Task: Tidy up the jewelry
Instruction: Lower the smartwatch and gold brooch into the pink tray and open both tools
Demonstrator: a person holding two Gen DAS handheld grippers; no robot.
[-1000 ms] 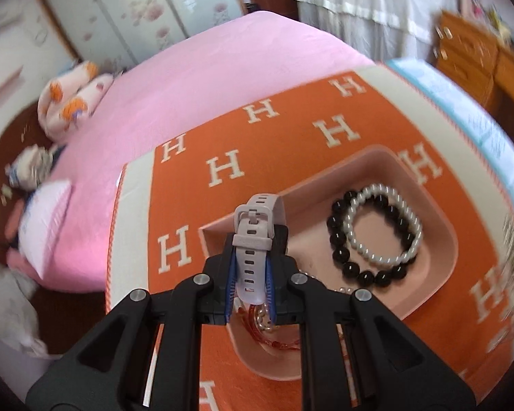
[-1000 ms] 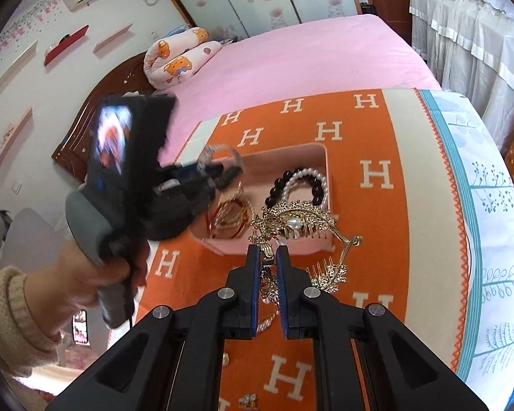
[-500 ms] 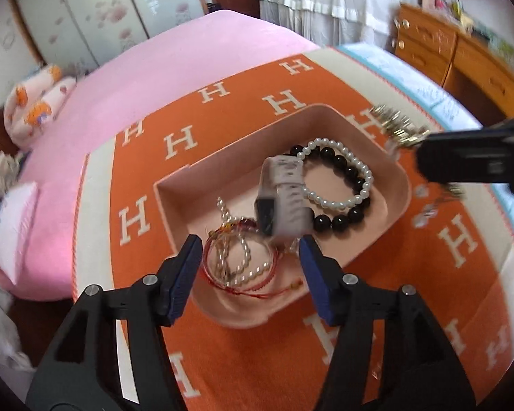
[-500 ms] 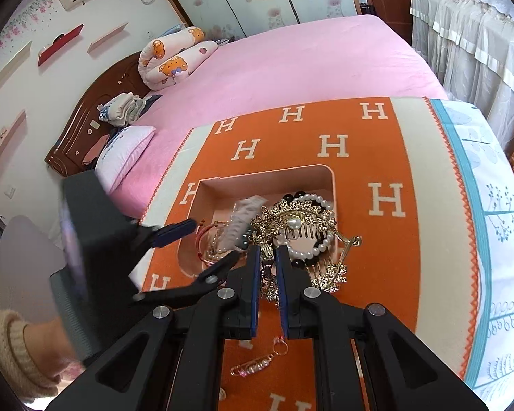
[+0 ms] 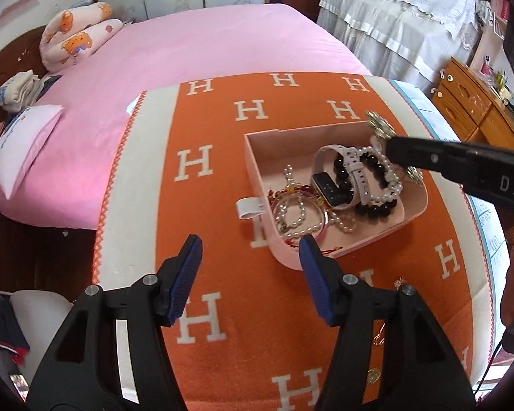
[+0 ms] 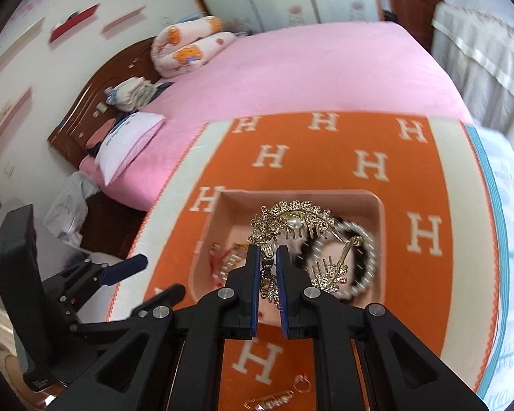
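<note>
**Watch in the tray, gold comb hanging over it**

Released a second ago from the left gripper, the pale-strapped watch now lies in the pink tray, draped over the bracelets, and that gripper has pulled back to the near-left of the tray. Its blue-padded jaws stand well apart with nothing between them, only orange blanket showing in the gap; the tray's near corner sits just beyond the right fingertip.

Over to the right gripper: jaws nearly together, clamped on the lower stem of a gold hair comb. The comb has come further over the tray since the earlier frame and now hangs above it, its pearl-set filigree rising beyond the fingertips and its toothed end swinging out to the right. In the left wrist view the right gripper reaches in from the right edge, its tip over the tray's far right side.

Count in the tray: one watch, one black bead bracelet, one white pearl bracelet, and a tangle of red cord and small pearl strands at the near end, too knotted to number. One white tab sticks out from the tray's left wall.

On the blanket near the camera, the right wrist view shows one gold clip and one small ring, both well clear of the tray.
</note>
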